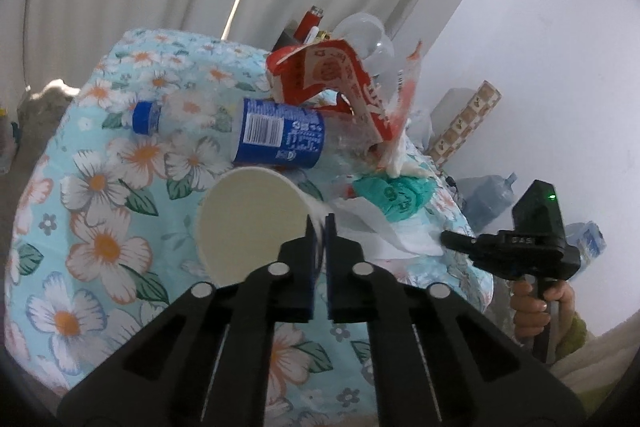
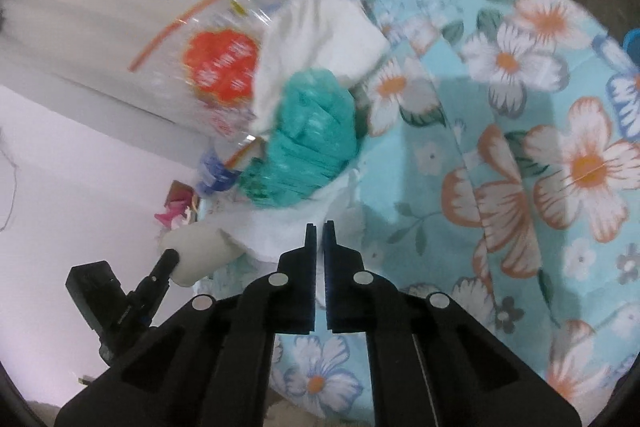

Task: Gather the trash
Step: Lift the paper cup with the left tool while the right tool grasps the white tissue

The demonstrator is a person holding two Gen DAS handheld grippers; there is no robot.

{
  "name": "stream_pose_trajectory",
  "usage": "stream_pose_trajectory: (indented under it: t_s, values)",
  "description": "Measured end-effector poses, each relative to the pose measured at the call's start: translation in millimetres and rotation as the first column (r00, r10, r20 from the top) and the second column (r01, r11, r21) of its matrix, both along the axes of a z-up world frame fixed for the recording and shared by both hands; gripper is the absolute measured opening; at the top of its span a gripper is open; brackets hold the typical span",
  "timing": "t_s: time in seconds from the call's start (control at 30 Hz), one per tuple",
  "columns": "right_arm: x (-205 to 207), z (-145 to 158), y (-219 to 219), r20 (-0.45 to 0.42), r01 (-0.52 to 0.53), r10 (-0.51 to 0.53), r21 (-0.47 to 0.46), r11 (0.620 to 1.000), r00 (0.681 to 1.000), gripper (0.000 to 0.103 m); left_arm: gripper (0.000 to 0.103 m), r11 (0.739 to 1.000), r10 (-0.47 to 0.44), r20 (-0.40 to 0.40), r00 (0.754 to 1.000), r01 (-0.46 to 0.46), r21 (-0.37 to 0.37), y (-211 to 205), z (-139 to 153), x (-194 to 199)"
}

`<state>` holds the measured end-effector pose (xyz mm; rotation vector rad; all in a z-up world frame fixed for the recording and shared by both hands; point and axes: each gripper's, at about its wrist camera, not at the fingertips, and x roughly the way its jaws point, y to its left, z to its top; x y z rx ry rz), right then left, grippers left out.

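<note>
My left gripper is shut on the rim of a white paper cup and holds it above the flowered cloth. Past it lie an empty plastic bottle with a blue label, a red and white paper wrapper, a teal plastic bag and white tissue. My right gripper is shut and empty, its tips at the white tissue below the teal bag. It also shows at the right of the left wrist view. The cup shows at the left.
A clear plastic bag with a red print stands behind the teal bag. A red lighter and clear plastic lie at the far edge. Water jugs and a patterned roll stand by the white wall.
</note>
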<state>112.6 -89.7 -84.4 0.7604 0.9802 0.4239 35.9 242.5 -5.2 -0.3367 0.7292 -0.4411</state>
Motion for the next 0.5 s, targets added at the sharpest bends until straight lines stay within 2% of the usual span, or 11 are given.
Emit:
stream_pose_trajectory:
  t_s: [0.2, 0.33, 0.4, 0.47, 0.5]
  values:
    - [-27, 32, -26, 0.117, 0.018, -0.027, 0.075, 0.997, 0.993, 0.002, 0.001, 1.000, 0.017, 0.041, 0.999, -0.018, 0.014, 0, 21, -10]
    - [-37, 47, -37, 0.166, 0.015, -0.025, 0.063, 0.998, 0.986, 0.002, 0.001, 1.000, 0.014, 0.069, 0.997, -0.015, 0.016, -6, 33, -16]
    - [-39, 49, -30, 0.174, 0.011, -0.007, -0.019, 1.000, 0.985, 0.003, 0.001, 1.000, 0.014, 0.071, 0.997, -0.016, 0.026, -9, 35, -17]
    - [-40, 52, -11, 0.201, -0.017, 0.054, -0.184, 0.983, 0.978, 0.004, 0.001, 0.999, 0.019, 0.067, 0.998, -0.022, 0.044, -13, 36, -17]
    - [-42, 54, 4, 0.212, -0.041, 0.104, -0.282, 0.959, 0.972, 0.005, 0.001, 0.998, 0.024, 0.063, 0.998, -0.027, 0.056, -16, 35, -16]
